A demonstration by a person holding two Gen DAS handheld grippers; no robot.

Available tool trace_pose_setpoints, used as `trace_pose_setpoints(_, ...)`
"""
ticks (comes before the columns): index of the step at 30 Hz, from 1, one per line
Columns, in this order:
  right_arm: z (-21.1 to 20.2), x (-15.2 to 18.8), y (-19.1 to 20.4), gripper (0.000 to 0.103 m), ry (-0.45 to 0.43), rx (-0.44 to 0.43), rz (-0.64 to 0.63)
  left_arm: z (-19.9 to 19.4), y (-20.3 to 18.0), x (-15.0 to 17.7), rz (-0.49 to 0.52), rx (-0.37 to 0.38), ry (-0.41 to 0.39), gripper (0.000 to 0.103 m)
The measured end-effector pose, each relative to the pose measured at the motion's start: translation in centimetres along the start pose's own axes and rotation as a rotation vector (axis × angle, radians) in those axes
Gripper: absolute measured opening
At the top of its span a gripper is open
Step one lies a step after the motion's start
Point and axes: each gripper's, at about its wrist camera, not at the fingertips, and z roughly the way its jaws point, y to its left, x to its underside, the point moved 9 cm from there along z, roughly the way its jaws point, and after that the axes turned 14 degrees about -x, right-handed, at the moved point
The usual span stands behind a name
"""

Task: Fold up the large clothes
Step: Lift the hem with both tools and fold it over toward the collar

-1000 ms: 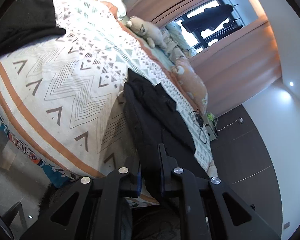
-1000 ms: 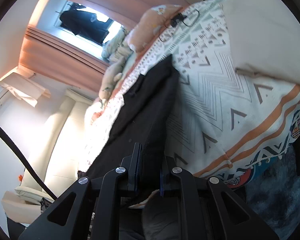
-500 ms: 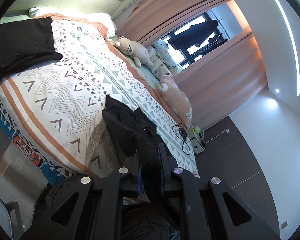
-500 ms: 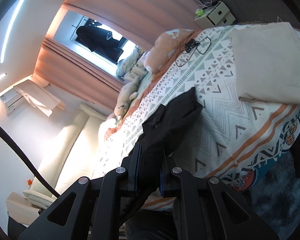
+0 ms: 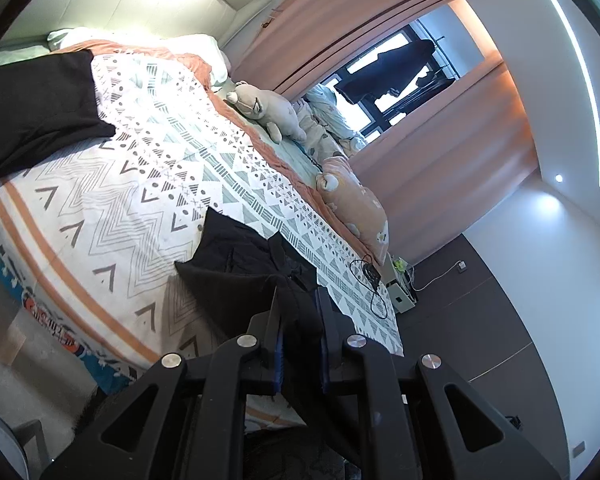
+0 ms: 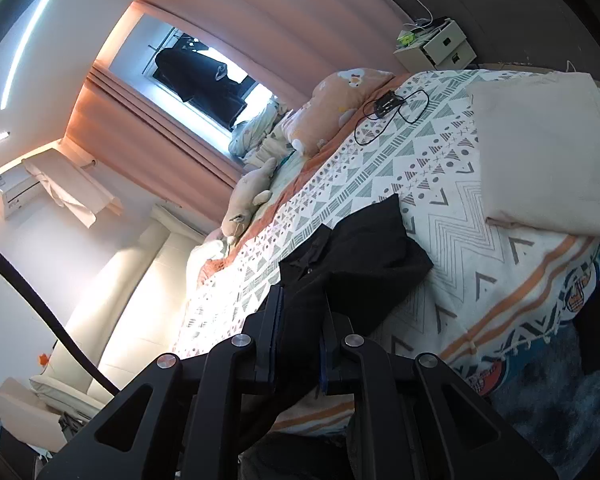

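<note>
A large black garment [image 5: 244,264] lies partly on the patterned bedspread [image 5: 112,208], its far end bunched on the bed and its near edge lifted. My left gripper [image 5: 298,300] is shut on that near edge. In the right wrist view the same black garment [image 6: 364,256] lies on the bedspread [image 6: 452,184], and my right gripper [image 6: 300,300] is shut on another part of its near edge. Cloth fills the gap between both pairs of fingers and hangs down below them.
A folded black garment [image 5: 32,108] lies at the bed's far left. A folded beige cloth [image 6: 540,152] lies at the other end. Plush toys [image 5: 268,112] and a black cable [image 5: 370,280] sit along the far side. A nightstand [image 6: 436,48] stands beyond.
Both grippers have risen and pulled back from the bed with the black garment. Its far end has drawn toward me and bunched up from a long strip.
</note>
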Motion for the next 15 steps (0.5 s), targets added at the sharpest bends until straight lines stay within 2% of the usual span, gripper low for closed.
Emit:
trace_pose_setpoints(4,2.2,-2.4,0.8,0.011,-0.001,-0.001,-0.010,1.6,-1.6,-2.7,0.000,0.019,-0.014,0.015)
trace_pose_setpoints(11,7.0,-8.5,2.8,0.011,-0.041,-0.024,-0.061,4.8,-4.7,-8.2,0.010,0.020,-0.061,0.015)
trace_pose_setpoints(15,9.8,-10.6,2.7,0.011,-0.056,-0.047,-0.084,7.2,-6.7,-10.9,0.033,0.009,-0.077,0.015)
